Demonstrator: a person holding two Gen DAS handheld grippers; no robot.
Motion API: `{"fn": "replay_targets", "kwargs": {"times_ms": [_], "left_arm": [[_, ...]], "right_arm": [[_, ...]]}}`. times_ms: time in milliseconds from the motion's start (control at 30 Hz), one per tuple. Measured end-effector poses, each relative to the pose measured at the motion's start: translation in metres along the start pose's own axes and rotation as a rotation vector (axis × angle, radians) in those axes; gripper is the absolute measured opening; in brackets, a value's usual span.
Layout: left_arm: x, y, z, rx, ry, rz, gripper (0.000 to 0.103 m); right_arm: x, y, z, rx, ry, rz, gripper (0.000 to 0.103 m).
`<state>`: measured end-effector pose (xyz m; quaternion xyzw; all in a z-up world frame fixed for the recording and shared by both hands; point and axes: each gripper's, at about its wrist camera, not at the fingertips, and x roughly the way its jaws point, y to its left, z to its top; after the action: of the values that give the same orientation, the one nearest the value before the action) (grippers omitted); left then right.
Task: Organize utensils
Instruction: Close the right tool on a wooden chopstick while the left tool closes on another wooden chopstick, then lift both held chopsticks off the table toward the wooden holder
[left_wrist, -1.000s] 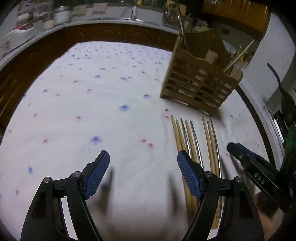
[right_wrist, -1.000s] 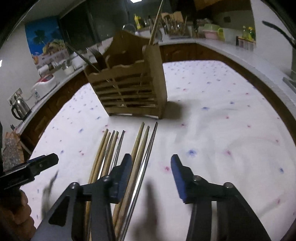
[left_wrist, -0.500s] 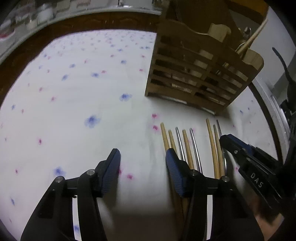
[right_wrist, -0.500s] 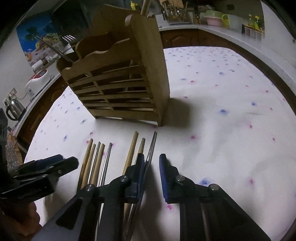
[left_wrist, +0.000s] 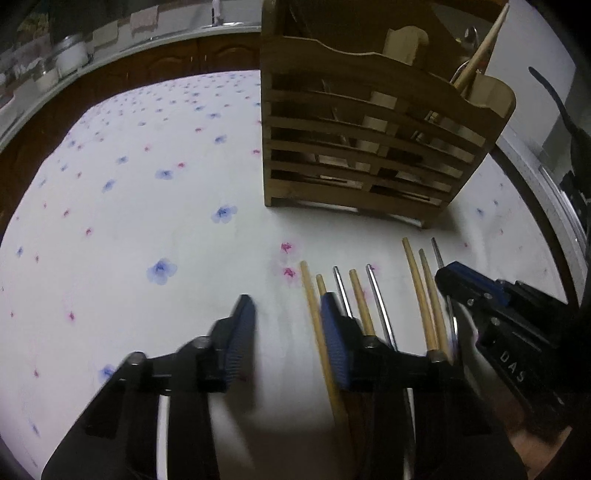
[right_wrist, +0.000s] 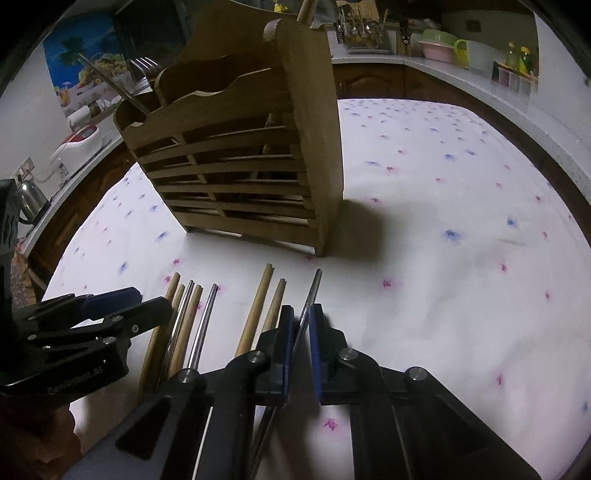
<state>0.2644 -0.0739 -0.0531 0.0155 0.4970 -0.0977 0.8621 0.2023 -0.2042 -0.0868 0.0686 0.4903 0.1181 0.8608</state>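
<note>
So, far left is just flowered tablecloth running out to its edge by the dark counter front, lots of bare cloth on that side; then the left gripper, jaws apart with nothing between them, its right finger sitting over the leftmost chopsticks; the row of wooden and metal sticks lies side by side on the cloth, tips pointing at the wooden utensil holder, with a narrow strip of cloth between tips and holder base; the holder stands upright with a chopstick and a fork poking out the top. Next, the right gripper is nearly closed around the rightmost metal chopstick, pads either side of it, can't tell if they're actually squeezing. Right of that, open cloth up to the table edge.
</note>
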Motion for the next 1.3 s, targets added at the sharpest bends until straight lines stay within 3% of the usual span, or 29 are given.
{"fn": "replay_targets", "kwargs": {"times_ms": [33, 200, 267, 367, 567, 900, 1300], "left_arm": [[0.000, -0.003, -0.002, 0.031, -0.008, 0.027, 0.025], [-0.001, -0.007, -0.006, 0.071, -0.026, 0.046, 0.024], [0.001, -0.011, -0.003, 0.073, -0.028, 0.043, 0.012], [0.000, -0.016, -0.003, 0.092, -0.032, 0.054, 0.009], [-0.017, 0.017, -0.012, -0.041, -0.025, -0.069, 0.005], [-0.108, 0.034, -0.020, -0.103, -0.175, -0.201, 0.005], [-0.191, 0.039, -0.018, -0.082, -0.345, -0.230, 0.005]], "right_arm": [[0.000, 0.001, 0.000, -0.002, -0.001, -0.002, 0.007], [0.004, 0.006, 0.002, -0.033, -0.004, -0.018, 0.008], [0.004, 0.008, 0.003, -0.047, -0.004, -0.029, 0.009], [0.005, 0.014, 0.003, -0.073, -0.003, -0.053, 0.008], [-0.009, -0.001, -0.002, 0.013, -0.008, 0.021, 0.005], [-0.093, -0.013, -0.007, 0.101, -0.158, 0.151, 0.005], [-0.181, -0.002, 0.008, 0.073, -0.367, 0.184, 0.004]]}}
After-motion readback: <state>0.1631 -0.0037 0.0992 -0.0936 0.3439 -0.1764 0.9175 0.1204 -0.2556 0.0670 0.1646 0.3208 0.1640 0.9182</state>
